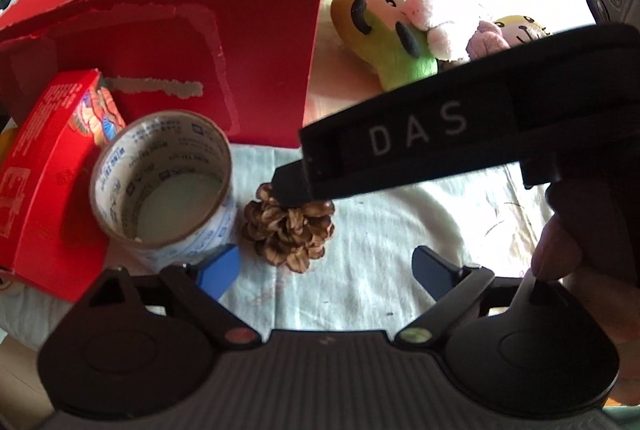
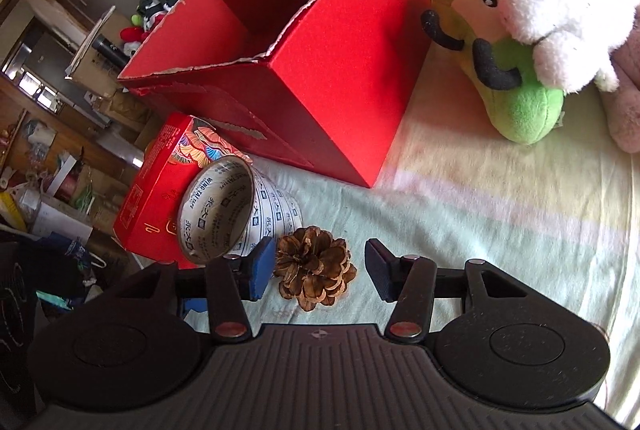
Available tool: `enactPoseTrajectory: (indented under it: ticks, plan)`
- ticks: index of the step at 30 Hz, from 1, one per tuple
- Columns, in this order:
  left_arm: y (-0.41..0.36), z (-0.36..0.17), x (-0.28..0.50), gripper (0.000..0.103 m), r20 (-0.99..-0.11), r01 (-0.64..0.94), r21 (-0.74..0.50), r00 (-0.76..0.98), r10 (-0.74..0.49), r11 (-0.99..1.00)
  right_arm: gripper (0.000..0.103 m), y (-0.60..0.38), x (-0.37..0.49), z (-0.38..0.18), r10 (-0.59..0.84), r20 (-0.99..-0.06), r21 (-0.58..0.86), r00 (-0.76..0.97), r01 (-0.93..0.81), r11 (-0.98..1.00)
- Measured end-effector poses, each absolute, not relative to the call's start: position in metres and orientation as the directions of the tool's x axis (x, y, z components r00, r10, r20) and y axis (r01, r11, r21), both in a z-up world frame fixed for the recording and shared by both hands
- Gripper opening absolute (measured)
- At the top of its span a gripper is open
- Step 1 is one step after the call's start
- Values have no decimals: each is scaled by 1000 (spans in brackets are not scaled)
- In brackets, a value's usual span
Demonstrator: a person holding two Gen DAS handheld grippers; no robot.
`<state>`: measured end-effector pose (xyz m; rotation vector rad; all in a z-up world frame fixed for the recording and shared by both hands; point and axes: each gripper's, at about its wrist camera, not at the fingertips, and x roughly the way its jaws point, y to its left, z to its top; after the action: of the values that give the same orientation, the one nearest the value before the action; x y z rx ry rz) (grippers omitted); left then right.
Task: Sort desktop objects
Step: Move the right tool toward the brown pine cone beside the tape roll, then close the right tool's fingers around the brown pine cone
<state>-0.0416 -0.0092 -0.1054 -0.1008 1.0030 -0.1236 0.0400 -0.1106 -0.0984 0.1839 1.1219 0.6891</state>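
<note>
Straddling the brown dried pine cone lying on the pale cloth beside the printed tape roll, right gripper spread wide, not touching; left gripper hovering released nearby.

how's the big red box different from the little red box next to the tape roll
The big red box stands upright with its top open and edges torn; the little red box is closed, with no tear visible. The big red box is plain red with scuffed patches where a label was peeled off, while the little red box carries a colourful fan-like print and gold markings. The tape roll leans on the little one, not the big one. Both are red cardboard.
</note>
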Motion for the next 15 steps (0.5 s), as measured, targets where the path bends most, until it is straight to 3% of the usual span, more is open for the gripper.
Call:
enactPoseTrajectory:
  ticks: [2, 15]
  plan:
    - [-10, -109, -37, 87, -837, 57, -147, 525, -155, 987, 53, -107, 42, -101, 586, -776, 455, 233, -436, 776]
    - [-12, -119, -25, 80, -851, 49, -96, 514, -107, 994, 47, -108, 50, -111, 625, -767, 507, 145, -459, 729]
